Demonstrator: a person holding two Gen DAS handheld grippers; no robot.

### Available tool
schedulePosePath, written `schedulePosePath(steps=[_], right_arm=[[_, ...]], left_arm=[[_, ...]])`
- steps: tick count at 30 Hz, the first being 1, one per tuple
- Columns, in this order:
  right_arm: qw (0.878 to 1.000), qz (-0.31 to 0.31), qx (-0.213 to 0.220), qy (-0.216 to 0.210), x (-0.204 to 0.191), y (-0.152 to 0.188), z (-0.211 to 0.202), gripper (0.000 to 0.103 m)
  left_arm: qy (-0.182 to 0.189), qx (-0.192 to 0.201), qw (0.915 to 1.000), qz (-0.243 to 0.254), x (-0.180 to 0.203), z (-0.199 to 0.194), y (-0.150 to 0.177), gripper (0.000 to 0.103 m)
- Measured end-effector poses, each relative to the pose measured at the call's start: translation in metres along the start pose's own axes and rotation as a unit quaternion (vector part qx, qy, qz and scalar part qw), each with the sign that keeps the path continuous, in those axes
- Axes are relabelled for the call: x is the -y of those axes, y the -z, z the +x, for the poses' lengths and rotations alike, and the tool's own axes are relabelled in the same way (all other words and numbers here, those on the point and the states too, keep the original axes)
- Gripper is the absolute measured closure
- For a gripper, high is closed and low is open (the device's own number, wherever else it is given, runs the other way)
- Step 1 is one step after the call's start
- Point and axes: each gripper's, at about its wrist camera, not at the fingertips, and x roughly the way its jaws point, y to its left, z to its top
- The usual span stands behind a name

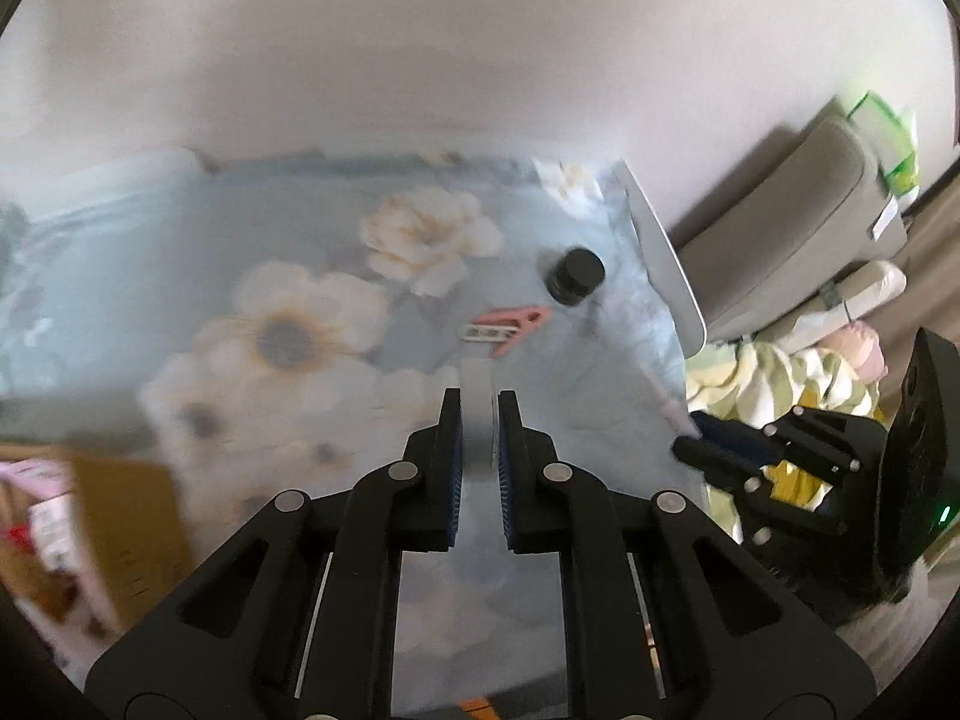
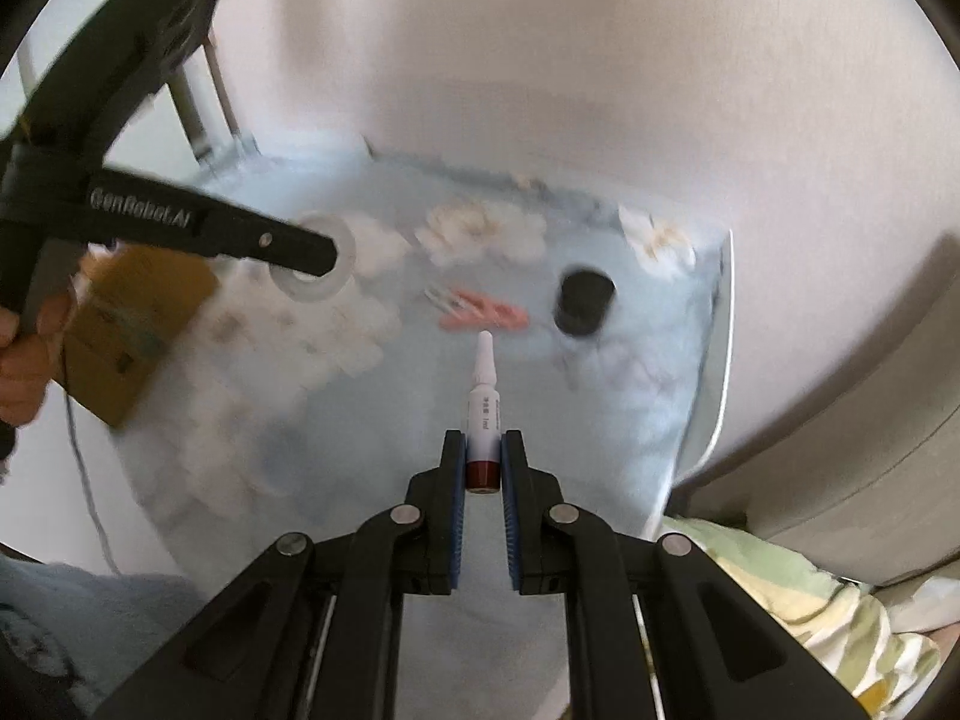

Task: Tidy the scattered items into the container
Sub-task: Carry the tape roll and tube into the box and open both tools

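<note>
Item: left claw (image 1: 480, 414), clenched on a clear tape roll (image 2: 315, 264), gripped across its band so I can carry it; claw held above the floral worktop (image 1: 240, 252), near the cardboard box (image 2: 129, 324), which I judge is the container.
Item: right claw (image 2: 483, 450), clenched on a small white vial (image 2: 483, 402), red base between the pads, tip pointing forward; held level above the worktop.
Item: pink clothespin (image 1: 510, 327) and black jar (image 1: 575, 275), lying loose mid-worktop, apart, not yet collected
</note>
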Motion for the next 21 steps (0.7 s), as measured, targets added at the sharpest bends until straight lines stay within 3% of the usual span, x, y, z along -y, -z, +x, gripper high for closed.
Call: schedulePosePath(steps=[6,12,17,21], right_arm=[[0.998,-0.013,0.043,-0.05,-0.038,-0.04,-0.038,0.092],[0.99,-0.085,0.058,-0.093,-0.118,-0.081,-0.041,0.092],[0.979,-0.146,0.041,-0.137,-0.192,-0.111,-0.021,0.092],[0.969,-0.178,0.0,-0.168,-0.241,-0.124,0.004,0.092]], left_arm=[[-0.044,0.03,0.9978,-0.039,-0.057,-0.077,0.017,0.094],[-0.119,0.022,0.9902,-0.07,-0.12,-0.115,0.042,0.094],[-0.154,0.006,0.9837,-0.093,-0.17,-0.131,0.062,0.094],[-0.185,-0.008,0.9783,-0.094,-0.203,-0.136,0.077,0.094]])
